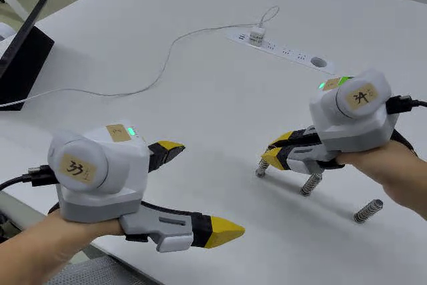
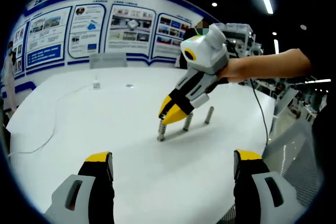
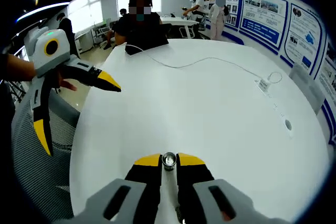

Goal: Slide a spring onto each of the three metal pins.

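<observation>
Broadly, the white bench [image 1: 200, 85] lies bare between the two hands. Its near edge cuts across the lower left corner of the head view, just under the left hand. The right gripper view shows its rounded far rim, with a person in a dark top [image 3: 142, 32] sitting behind it.

A white power strip [image 1: 287, 51] lies well beyond the work, with a plug [image 1: 257, 35] seated in it. A thin cable [image 1: 167, 58] trails from the plug leftward towards a black slanted panel [image 1: 20, 58] at the left edge. All of these lie well apart from the tongs.

The left tongs [image 1: 199, 188] hang spread wide above the bench near its front edge, gripping nothing, with bare surface between them and the work.

The right tongs [image 1: 275, 150] point down and are pressed together on the top of the first spring [image 1: 262, 168]. Its round metal end [image 3: 168, 160] shows between the yellow tips. The middle spring [image 1: 311, 183] stands just beside it, under the right hand. The last spring [image 1: 367, 211] stands a little further along the same row, free of the tongs. In the left gripper view all three look upright. Whether a pin sits inside each coil cannot be told.
</observation>
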`<action>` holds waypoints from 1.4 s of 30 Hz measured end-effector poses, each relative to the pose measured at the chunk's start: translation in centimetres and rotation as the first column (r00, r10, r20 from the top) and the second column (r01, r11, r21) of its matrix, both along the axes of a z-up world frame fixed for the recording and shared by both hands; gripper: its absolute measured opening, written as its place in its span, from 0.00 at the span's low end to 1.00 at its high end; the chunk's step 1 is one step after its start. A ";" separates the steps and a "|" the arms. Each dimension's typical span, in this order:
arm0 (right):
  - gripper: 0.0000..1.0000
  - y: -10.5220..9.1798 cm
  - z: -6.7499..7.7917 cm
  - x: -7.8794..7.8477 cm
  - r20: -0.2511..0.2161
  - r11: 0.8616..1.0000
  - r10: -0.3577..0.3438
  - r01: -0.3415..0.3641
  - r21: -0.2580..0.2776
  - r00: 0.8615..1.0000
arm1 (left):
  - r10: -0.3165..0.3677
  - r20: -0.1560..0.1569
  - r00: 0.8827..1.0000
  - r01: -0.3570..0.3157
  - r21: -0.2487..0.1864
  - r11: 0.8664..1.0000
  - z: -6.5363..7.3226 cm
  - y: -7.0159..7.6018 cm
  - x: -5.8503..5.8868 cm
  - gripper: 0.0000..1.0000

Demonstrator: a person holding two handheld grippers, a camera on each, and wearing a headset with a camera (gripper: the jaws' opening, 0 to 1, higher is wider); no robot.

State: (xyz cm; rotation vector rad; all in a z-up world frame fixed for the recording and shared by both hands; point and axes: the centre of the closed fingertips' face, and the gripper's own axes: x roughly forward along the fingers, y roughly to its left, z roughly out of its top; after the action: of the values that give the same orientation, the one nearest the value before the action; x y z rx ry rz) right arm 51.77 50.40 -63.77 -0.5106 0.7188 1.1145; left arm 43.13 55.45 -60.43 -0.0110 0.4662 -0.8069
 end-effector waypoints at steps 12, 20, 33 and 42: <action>0.11 0.0 -1.3 0.0 -0.015 0.999 0.018 -0.019 -0.038 1.000 | -0.010 -0.007 1.000 0.011 0.003 1.000 -0.1 -0.1 -0.1 1.00; 0.11 0.3 -1.8 -0.1 -0.017 0.998 0.026 -0.027 -0.053 1.000 | -0.007 -0.015 1.000 0.007 -0.003 1.000 -0.2 0.0 -0.1 1.00; 0.15 -0.1 -1.9 0.1 0.007 0.996 0.030 -0.029 -0.082 1.000 | -0.019 -0.021 1.000 0.019 -0.004 1.000 -0.2 -0.3 -0.4 1.00; 0.18 -0.2 -0.9 0.1 0.025 0.998 0.021 -0.020 -0.062 0.999 | -0.008 -0.021 1.000 0.007 -0.029 1.000 0.1 -0.2 -0.2 1.00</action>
State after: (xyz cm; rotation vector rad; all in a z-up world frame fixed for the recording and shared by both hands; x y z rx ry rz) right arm 51.90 50.20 -64.68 -0.5846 0.7286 1.1059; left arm 42.94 55.22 -60.29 -0.0442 0.4747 -0.8212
